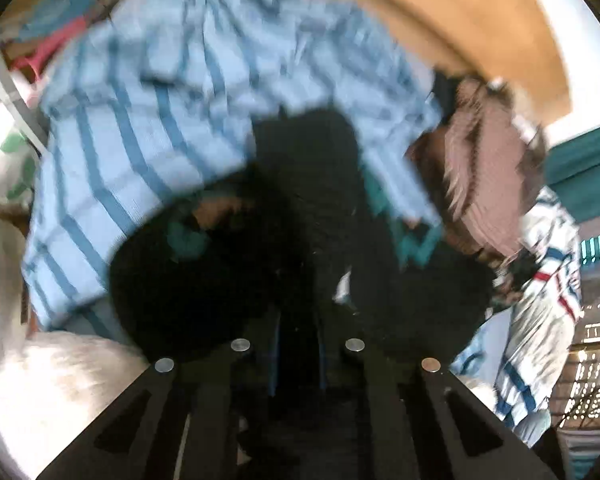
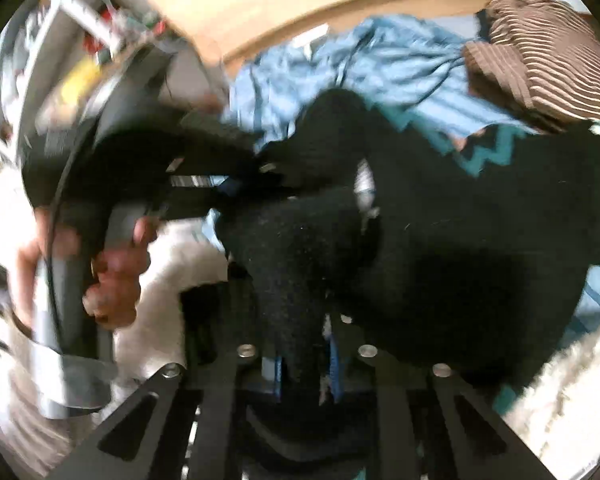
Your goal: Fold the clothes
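A black knit garment with a teal zigzag band [image 1: 300,240] fills the middle of the left wrist view. My left gripper [image 1: 298,360] is shut on its fabric, fingertips buried in it. In the right wrist view the same black garment [image 2: 440,248] drapes over my right gripper [image 2: 306,364], which is shut on a fold of it. My left gripper [image 2: 256,172] shows there too, at the left, pinching another part of the garment, with the hand [image 2: 116,268] on its handle. Both views are blurred.
A light blue striped shirt [image 1: 148,120] [image 2: 380,68] lies behind the black garment. A brown striped garment [image 1: 480,168] [image 2: 552,52] sits to the right. A white patterned cloth [image 1: 548,288] and white fluffy fabric [image 1: 52,380] [image 2: 572,392] lie nearby. A wooden board [image 1: 460,16] is behind.
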